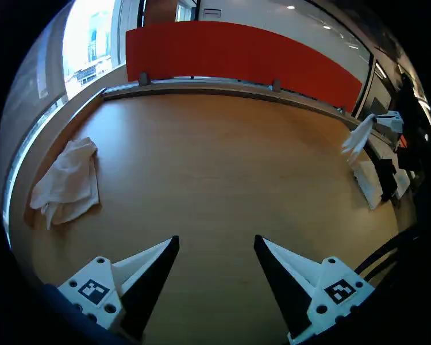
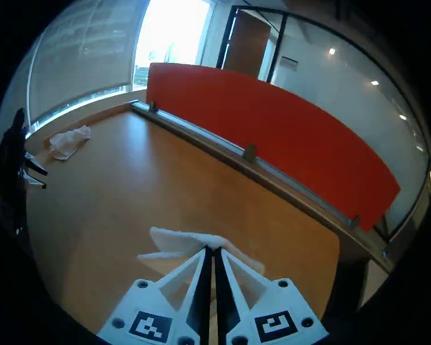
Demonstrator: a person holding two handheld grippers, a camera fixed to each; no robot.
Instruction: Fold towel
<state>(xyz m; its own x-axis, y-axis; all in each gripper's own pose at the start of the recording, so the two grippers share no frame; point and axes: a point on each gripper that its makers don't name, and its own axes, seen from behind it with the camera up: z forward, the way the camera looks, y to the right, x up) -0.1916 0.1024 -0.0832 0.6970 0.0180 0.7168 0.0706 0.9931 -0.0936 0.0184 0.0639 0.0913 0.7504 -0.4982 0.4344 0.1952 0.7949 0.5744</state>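
In the left gripper view my left gripper (image 1: 215, 237) hangs open over bare wooden table (image 1: 215, 161), nothing between its fingers. A crumpled white towel (image 1: 66, 181) lies at the table's left side. At the far right, my right gripper (image 1: 389, 121) holds up a white towel (image 1: 358, 140) by a corner above a flat white cloth (image 1: 369, 183). In the right gripper view my right gripper (image 2: 213, 250) is shut on that white towel (image 2: 184, 240), which spreads out beyond the fingertips. The crumpled towel (image 2: 69, 141) lies far off at the left.
A red divider panel (image 1: 238, 54) on a grey rail runs along the table's far edge, also seen as the red panel (image 2: 273, 132). Windows line the left side. Dark cables (image 1: 388, 253) trail at the lower right. A dark figure (image 2: 11, 167) stands at the left.
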